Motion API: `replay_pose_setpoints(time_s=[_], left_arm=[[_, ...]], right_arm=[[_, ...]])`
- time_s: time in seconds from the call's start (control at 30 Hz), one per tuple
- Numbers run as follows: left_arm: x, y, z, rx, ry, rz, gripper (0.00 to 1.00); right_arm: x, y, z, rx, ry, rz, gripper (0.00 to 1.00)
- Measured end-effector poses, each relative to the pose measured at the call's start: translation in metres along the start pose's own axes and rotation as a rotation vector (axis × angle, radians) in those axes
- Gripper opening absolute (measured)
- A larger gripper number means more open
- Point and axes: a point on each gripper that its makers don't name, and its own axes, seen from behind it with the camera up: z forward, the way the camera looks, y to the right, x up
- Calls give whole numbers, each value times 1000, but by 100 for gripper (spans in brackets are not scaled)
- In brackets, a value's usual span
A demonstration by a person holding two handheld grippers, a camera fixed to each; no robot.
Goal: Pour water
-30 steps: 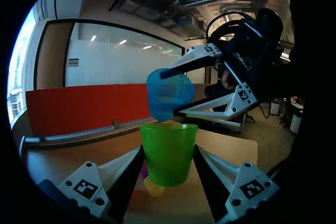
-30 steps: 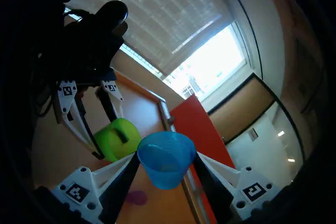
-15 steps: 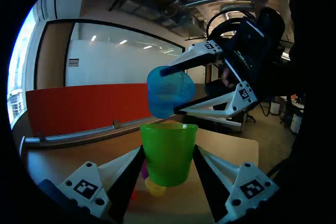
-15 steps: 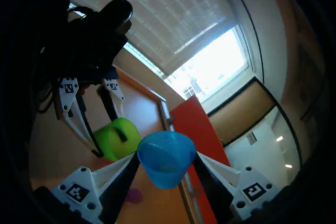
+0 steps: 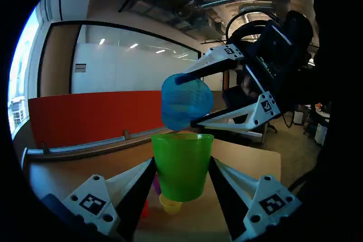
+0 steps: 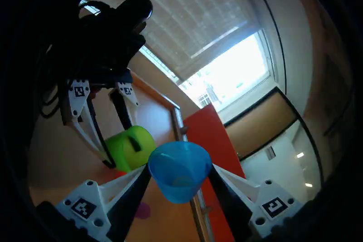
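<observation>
Tipping blue cup (image 5: 186, 101) over green cup (image 5: 182, 169): your right gripper (image 6: 179, 168) clamps blue, left gripper (image 5: 181, 159) clamps green. Risk: you tilt fast, water overshoots rim onto table (image 5: 245, 155).

Blown-out glare from window (image 6: 231, 71) at 2 o'clock, right gripper view; deep shadow at 10 o'clock. Sharp centre, fisheye bending toward edges.

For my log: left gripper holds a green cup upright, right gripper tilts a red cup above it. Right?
No: the right gripper tilts a blue cup, not red, as the left gripper view shows. The left gripper holds the green cup upright.
</observation>
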Motion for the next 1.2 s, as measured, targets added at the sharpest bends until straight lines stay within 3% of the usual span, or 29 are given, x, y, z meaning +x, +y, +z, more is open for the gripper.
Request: replay_pose_setpoints(time_s=[1.2], left_arm=[[-1, -10, 7, 2, -1, -8, 79]], right_arm=[[3, 1, 10, 7, -4, -87, 91]])
